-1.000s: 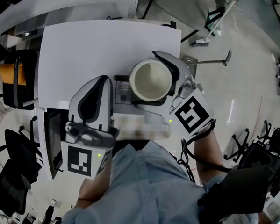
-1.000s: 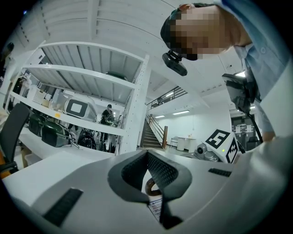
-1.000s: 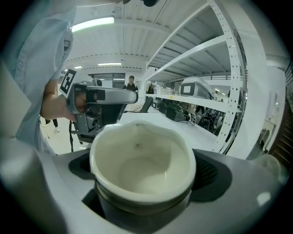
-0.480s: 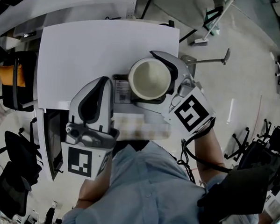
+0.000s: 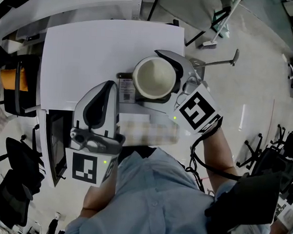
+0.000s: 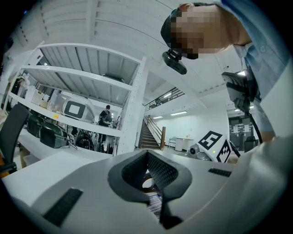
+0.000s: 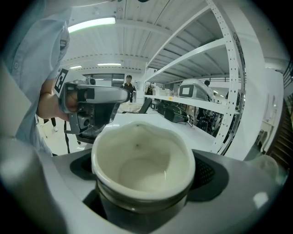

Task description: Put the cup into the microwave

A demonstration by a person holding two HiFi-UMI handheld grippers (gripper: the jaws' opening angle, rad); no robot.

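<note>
My right gripper is shut on an empty cream cup, holding it upright above the near right part of a white flat top. In the right gripper view the cup fills the space between the jaws of the right gripper. To the cup's left, my left gripper is shut on nothing, its tips meeting over a printed sticker. The left gripper shows that sticker through its hollow pads. A dark-windowed panel, perhaps an open microwave door, juts from the lower left edge.
Black office chairs stand to the left of the white top. White shelf racks with equipment stand behind it. A metal stand lies on the floor at the right. A person stands far back.
The right gripper has carried the cup a little farther away from the person and slightly left. The left gripper has stayed where it was.
</note>
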